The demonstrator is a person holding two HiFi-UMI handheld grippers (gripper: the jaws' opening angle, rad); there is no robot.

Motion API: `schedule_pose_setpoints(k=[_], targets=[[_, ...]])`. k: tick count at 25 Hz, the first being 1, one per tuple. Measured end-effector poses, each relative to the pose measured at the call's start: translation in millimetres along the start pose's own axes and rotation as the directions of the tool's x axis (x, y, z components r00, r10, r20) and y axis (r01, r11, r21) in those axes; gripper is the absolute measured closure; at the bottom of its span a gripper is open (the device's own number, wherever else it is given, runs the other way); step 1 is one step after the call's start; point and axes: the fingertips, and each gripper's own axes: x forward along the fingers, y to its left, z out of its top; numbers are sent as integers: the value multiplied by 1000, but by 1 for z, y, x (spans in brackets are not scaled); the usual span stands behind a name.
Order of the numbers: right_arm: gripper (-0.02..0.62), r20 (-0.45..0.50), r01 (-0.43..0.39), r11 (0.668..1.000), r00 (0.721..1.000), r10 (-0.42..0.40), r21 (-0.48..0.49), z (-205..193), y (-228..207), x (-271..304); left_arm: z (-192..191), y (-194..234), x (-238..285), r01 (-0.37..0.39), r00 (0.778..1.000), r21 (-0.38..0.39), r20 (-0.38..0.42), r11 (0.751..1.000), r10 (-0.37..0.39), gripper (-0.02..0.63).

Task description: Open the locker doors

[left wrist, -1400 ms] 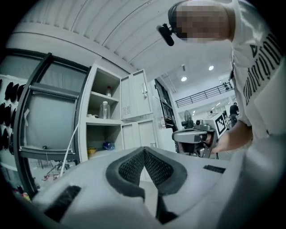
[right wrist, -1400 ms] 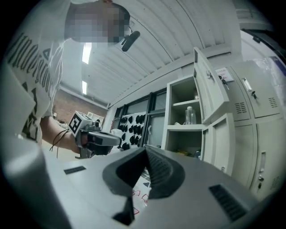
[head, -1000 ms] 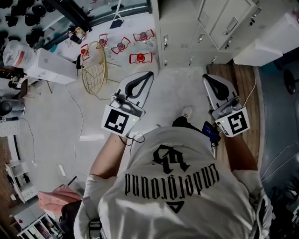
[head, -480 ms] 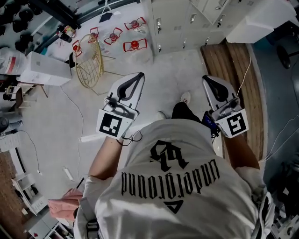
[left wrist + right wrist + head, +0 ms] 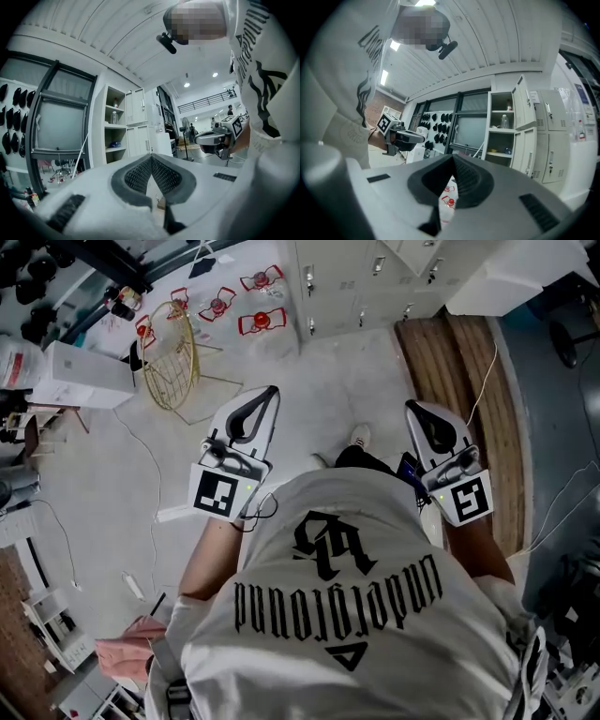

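Observation:
The grey lockers [image 5: 352, 277] stand along the top edge of the head view, about a stride ahead of the person's shoe [image 5: 357, 437]. In the right gripper view one locker column [image 5: 502, 136] stands with its doors [image 5: 525, 124] swung open, showing shelves with a bottle; the columns [image 5: 555, 136] beside it are closed. My left gripper [image 5: 270, 392] and right gripper [image 5: 413, 409] are held in front of the body, both pointing toward the lockers and well short of them. Each is shut with nothing between its fingers [image 5: 151, 158] [image 5: 453, 158].
A gold wire frame [image 5: 181, 362] and red-and-white items [image 5: 262, 322] lie on the floor at the left of the lockers. A white box [image 5: 82, 376] sits further left. A wooden strip [image 5: 469, 381] with a cable runs on the right. A standing fan [image 5: 185, 133] is beyond.
The lockers have slid toward the top edge of the head view. Both grippers sit a little higher in the picture and stay shut, side by side.

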Motion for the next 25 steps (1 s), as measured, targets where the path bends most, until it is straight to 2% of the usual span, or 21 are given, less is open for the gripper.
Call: schedule_pose_setpoints(k=[25], targets=[[591, 1, -5, 1000, 1000, 5, 12, -5, 9, 14, -1, 2, -10, -3, 1000, 12, 15, 1000, 3, 600]])
